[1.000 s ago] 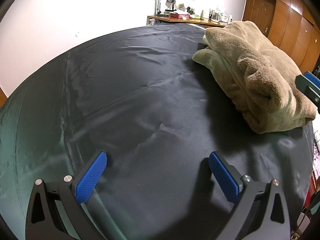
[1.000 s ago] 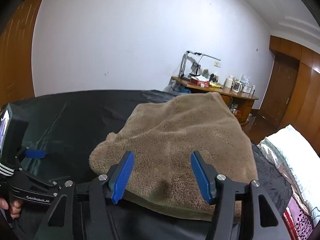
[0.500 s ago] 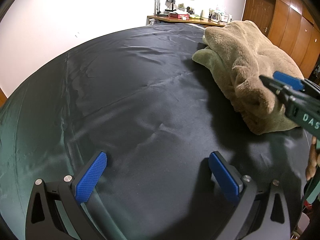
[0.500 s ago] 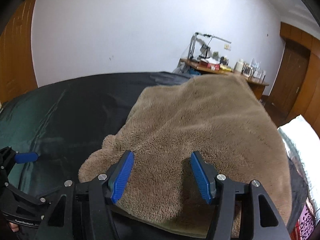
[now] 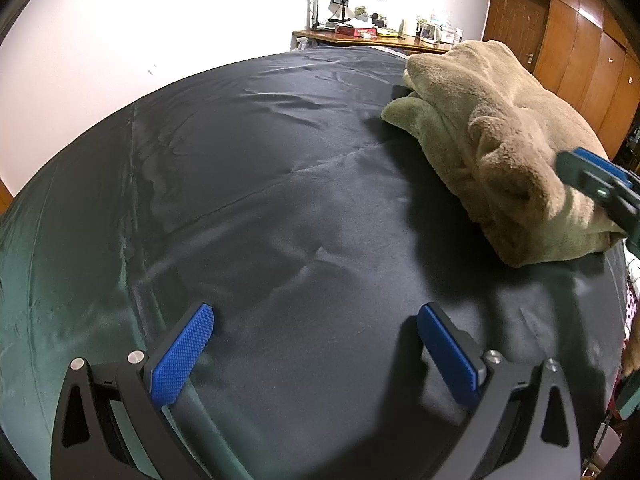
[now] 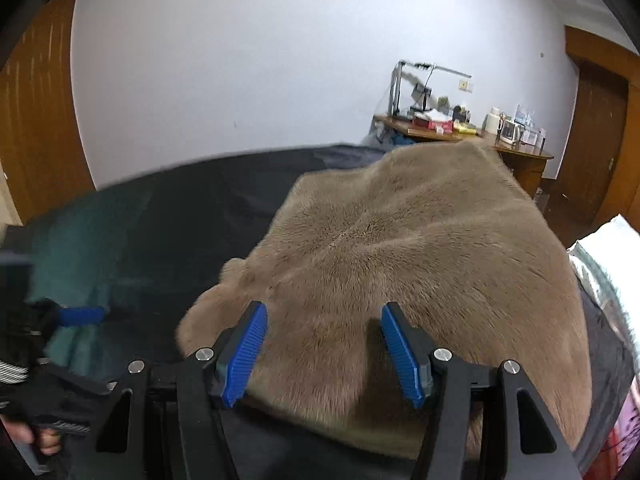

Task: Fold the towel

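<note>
A thick tan towel [image 5: 496, 132] lies bunched in loose folds at the right side of a bed covered by a dark sheet [image 5: 260, 200]. My left gripper [image 5: 316, 344] is open over bare sheet, well short of the towel. My right gripper [image 6: 324, 344] is open just above the towel's [image 6: 400, 256] near edge, with the plush surface showing between its fingers. In the left wrist view the right gripper's fingers [image 5: 592, 176] reach in from the right edge over the towel's near corner. In the right wrist view the left gripper's blue pad [image 6: 80, 315] shows at far left.
A wooden desk [image 6: 460, 140] with a lamp, boxes and jars stands beyond the bed by the white wall. Wooden wardrobe doors [image 5: 568, 28] line the right side. A white patterned cloth [image 6: 604, 256] lies off the bed's right edge.
My right gripper has moved forward and down onto the towel's near edge, staying open. The left gripper has not moved.
</note>
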A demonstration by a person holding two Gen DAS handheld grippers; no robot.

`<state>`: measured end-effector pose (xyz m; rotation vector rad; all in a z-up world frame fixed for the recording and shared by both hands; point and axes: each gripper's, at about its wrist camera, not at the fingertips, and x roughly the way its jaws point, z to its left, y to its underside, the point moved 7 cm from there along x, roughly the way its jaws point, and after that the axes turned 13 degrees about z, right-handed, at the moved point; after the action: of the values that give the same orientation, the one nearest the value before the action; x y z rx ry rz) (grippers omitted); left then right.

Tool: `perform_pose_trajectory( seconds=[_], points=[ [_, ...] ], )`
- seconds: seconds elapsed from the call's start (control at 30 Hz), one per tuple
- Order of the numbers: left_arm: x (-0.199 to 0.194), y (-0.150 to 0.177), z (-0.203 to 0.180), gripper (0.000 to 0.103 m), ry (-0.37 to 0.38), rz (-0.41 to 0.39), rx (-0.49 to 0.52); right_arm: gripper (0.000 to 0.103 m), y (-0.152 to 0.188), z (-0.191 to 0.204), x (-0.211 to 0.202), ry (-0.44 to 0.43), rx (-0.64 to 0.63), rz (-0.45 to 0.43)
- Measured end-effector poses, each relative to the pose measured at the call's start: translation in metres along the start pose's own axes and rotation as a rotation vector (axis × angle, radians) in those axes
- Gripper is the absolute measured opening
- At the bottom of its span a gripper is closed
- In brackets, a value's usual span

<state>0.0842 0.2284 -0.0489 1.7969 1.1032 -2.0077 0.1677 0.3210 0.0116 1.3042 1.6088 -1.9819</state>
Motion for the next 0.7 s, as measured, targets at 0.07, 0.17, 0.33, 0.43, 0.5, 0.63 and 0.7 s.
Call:
perform_pose_trajectory(
  seconds=[0.07, 0.17, 0.33, 0.43, 0.5, 0.63, 0.7],
  points=[
    [-0.002, 0.000, -0.004, 0.102, 0.030, 0.009, 0.007, 0.062, 0.006, -0.006, -0.012, 0.020, 0.003, -0.028],
    [-0.012, -0.001, -0.009, 0.102, 0.091, 0.004, 0.006, 0.068, 0.013, -0.019, -0.025, 0.033, 0.011, -0.051],
    [-0.038, -0.005, -0.022, 0.102, 0.160, -0.036, -0.007, 0.084, 0.020, -0.042, -0.033, 0.083, 0.039, -0.052],
    [-0.050, -0.008, -0.040, 0.102, 0.171, -0.044, 0.019, 0.084, 0.023, -0.057, -0.034, 0.099, 0.084, -0.059],
    [-0.055, -0.012, -0.051, 0.102, 0.186, -0.042, 0.035, 0.084, 0.026, -0.068, -0.038, 0.095, 0.131, -0.076],
    [-0.066, -0.019, -0.074, 0.102, 0.241, -0.047, 0.056, 0.084, 0.025, -0.086, -0.041, 0.098, 0.194, -0.090],
    [-0.070, -0.025, -0.082, 0.102, 0.250, -0.056, 0.059, 0.084, 0.027, -0.095, -0.042, 0.112, 0.212, -0.090]
  ],
)
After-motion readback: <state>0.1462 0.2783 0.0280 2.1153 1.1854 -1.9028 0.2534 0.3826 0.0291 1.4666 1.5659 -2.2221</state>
